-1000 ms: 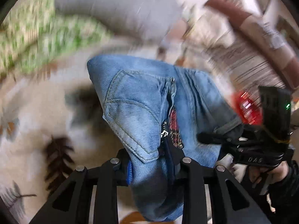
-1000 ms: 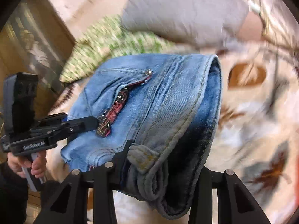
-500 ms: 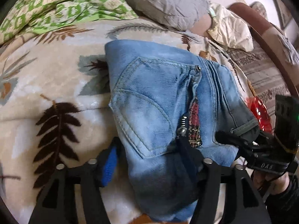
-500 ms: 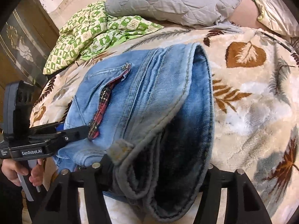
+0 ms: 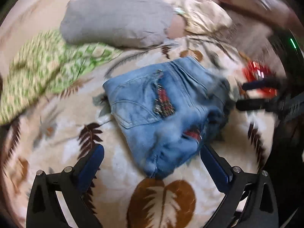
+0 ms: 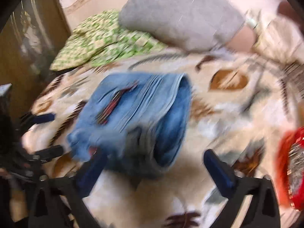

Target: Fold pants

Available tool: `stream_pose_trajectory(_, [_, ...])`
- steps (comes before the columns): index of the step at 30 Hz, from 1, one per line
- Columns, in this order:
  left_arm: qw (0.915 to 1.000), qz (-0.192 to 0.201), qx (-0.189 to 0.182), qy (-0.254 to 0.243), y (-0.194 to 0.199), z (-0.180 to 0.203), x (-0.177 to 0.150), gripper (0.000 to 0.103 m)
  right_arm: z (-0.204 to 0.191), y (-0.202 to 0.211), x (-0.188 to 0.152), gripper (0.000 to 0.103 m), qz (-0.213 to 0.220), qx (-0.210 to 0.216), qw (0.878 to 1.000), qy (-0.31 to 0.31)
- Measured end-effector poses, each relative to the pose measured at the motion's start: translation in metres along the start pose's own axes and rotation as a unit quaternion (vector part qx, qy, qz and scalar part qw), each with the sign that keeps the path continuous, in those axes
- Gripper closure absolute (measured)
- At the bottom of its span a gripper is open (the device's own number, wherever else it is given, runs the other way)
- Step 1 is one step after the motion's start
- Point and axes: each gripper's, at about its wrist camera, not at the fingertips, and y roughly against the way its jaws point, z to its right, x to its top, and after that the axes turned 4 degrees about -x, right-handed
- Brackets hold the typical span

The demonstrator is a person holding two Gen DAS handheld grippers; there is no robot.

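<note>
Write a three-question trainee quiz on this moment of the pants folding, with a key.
1. True or false: the left gripper grips the jeans.
2. What lies beside the grey pillow? A) green patterned cloth B) a book C) a shoe
3. Fill in: the right gripper has its jaws ____.

Key: 1 false, its jaws stand open with the folded jeans lying free on the blanket; 2 A; 3 open.

Folded blue denim pants (image 5: 163, 112), compact bundle, back pocket up, flat on leaf-print blanket (image 5: 57, 142).
</note>
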Motion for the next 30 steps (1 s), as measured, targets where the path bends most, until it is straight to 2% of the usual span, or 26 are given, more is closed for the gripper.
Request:
stream_pose_trajectory(2, [0.9995, -0.003, 0.003, -0.033, -0.002, 0.008, -0.005, 0.002, 0.014, -0.001, -0.007, 0.0, -0.028, 0.032, 0.999, -0.014])
stream_pose_trajectory(5, [0.9983, -0.011, 0.013, -0.055, -0.01, 0.011, -0.005, 0.002, 0.031, 0.003, -0.013, 0.0, -0.033, 0.052, 0.998, -0.027])
stream_pose_trajectory(9, [0.9981, -0.002, 0.012, -0.061, -0.015, 0.007, 0.001, 0.002, 0.034, 0.012, -0.003, 0.0, 0.004, 0.08, 0.996, -0.025])
stream_pose_trajectory(11, [0.9981, -0.001, 0.016, -0.059, -0.018, 0.006, 0.005, 0.002, 0.023, 0.011, 0.008, 0.001, 0.018, 0.077, 0.997, 0.002])
stream_pose_trajectory(12, [0.9983, -0.002, 0.016, -0.057, -0.02, 0.005, 0.006, 0.002, 0.017, 0.007, 0.011, 0.003, 0.018, 0.073, 0.997, 0.017])
stream_pose_trajectory(14, [0.9987, 0.003, 0.016, -0.049, -0.021, 0.001, 0.008, 0.002, 0.003, -0.003, 0.018, 0.02, 0.011, 0.054, 0.997, 0.048])
stream_pose_trajectory(15, [0.9989, 0.003, 0.012, -0.046, -0.021, 0.0, 0.009, 0.003, -0.003, -0.008, 0.02, 0.034, 0.005, 0.048, 0.997, 0.061])
stream_pose_trajectory(16, [0.999, 0.001, 0.013, -0.043, -0.023, -0.002, 0.01, 0.011, -0.007, -0.012, 0.019, 0.047, 0.002, 0.044, 0.996, 0.072])
stream_pose_trajectory(17, [0.999, -0.002, 0.015, -0.042, -0.026, -0.003, 0.01, 0.021, -0.011, -0.015, 0.019, 0.056, 0.0, 0.038, 0.996, 0.082])
stream_pose_trajectory(18, [0.999, -0.017, 0.007, -0.041, -0.032, -0.003, 0.01, 0.057, -0.015, -0.019, 0.019, 0.07, -0.004, 0.032, 0.995, 0.091])
stream_pose_trajectory(19, [0.9988, -0.029, -0.015, -0.037, -0.035, -0.003, 0.01, 0.087, -0.017, -0.024, 0.017, 0.072, -0.009, 0.036, 0.995, 0.094])
stream_pose_trajectory(20, [0.9985, -0.035, -0.023, -0.035, -0.036, -0.001, 0.011, 0.087, -0.019, -0.025, 0.017, 0.074, -0.008, 0.042, 0.995, 0.094])
stream_pose_trajectory(21, [0.9983, -0.032, -0.005, -0.048, -0.036, 0.005, 0.012, 0.087, -0.02, -0.026, 0.016, 0.078, -0.006, 0.044, 0.994, 0.095])
stream_pose_trajectory(23, [0.9972, -0.035, 0.007, -0.066, -0.036, 0.012, 0.013, 0.087, -0.024, -0.023, 0.015, 0.079, 0.009, 0.031, 0.994, 0.103])
stream_pose_trajectory(27, [0.9983, -0.025, -0.016, -0.049, -0.027, 0.007, 0.013, 0.087, -0.027, -0.016, 0.017, 0.083, 0.021, 0.02, 0.993, 0.113])
stream_pose_trajectory(29, [0.9987, -0.02, -0.021, -0.041, -0.022, 0.003, 0.009, 0.087, -0.02, -0.012, 0.016, 0.088, 0.02, 0.003, 0.993, 0.115])
stream_pose_trajectory(30, [0.9988, -0.027, -0.022, -0.035, -0.024, 0.0, 0.005, 0.097, -0.016, -0.011, 0.014, 0.092, 0.02, -0.01, 0.993, 0.115])
